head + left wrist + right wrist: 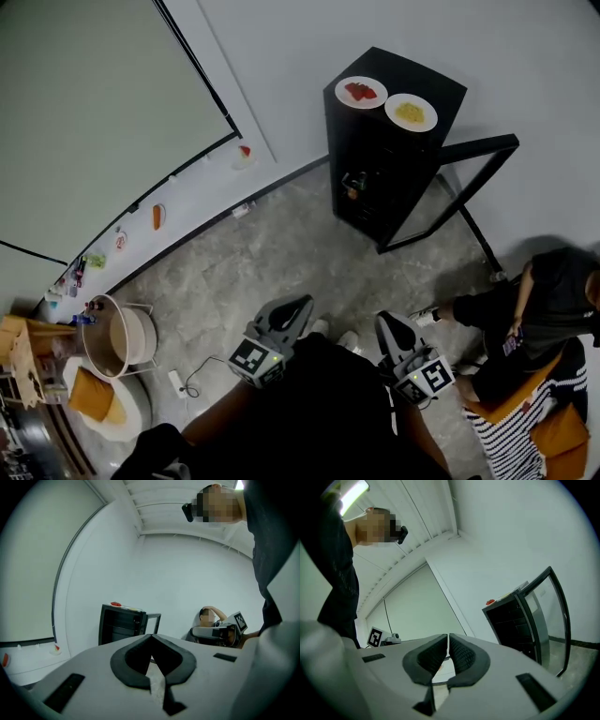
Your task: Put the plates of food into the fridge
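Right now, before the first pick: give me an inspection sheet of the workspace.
Surface: fridge top, black, carries both plates.
Job's things: plate of red food and plate of yellow food side by side; fridge with door open.
Clutter: small items along the ledge; round container, orange cushion.
Grippers: left gripper shut, empty; right gripper shut, empty.
Cables: power strip with its lead on the floor.
Surroundings: seated person right of the fridge.
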The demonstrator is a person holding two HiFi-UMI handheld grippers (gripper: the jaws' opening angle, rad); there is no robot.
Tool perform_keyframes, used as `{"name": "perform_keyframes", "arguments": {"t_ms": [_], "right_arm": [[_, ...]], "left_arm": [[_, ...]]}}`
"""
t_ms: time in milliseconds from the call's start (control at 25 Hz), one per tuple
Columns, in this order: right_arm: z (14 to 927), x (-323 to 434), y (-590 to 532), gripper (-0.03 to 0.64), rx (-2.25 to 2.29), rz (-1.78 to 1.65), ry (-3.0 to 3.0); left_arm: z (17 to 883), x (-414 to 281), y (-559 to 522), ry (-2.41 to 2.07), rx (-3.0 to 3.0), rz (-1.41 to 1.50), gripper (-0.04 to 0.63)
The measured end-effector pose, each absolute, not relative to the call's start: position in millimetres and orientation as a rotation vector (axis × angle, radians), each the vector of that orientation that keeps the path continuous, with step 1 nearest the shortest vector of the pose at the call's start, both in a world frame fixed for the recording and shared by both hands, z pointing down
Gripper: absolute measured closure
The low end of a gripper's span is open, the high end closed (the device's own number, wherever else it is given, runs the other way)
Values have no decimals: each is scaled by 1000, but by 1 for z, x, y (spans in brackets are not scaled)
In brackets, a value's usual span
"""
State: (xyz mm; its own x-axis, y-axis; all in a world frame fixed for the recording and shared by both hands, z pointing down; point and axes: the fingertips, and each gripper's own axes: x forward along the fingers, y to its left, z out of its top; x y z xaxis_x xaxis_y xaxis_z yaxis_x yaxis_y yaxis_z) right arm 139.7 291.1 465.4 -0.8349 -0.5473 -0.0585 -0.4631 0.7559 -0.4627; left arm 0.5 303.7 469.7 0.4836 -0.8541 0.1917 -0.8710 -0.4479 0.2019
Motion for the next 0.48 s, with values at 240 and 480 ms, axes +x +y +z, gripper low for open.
{"name": "perform_keyframes", "arguments": {"t_ms": [240, 480], "right_arm": [[466, 155, 294, 584, -782, -662, 2732], [476, 167, 291, 584, -817, -690, 2734]], "left_arm": [[470, 2, 307, -1503, 2458, 122, 572], [463, 12, 299, -1503, 2492, 112, 572]]}}
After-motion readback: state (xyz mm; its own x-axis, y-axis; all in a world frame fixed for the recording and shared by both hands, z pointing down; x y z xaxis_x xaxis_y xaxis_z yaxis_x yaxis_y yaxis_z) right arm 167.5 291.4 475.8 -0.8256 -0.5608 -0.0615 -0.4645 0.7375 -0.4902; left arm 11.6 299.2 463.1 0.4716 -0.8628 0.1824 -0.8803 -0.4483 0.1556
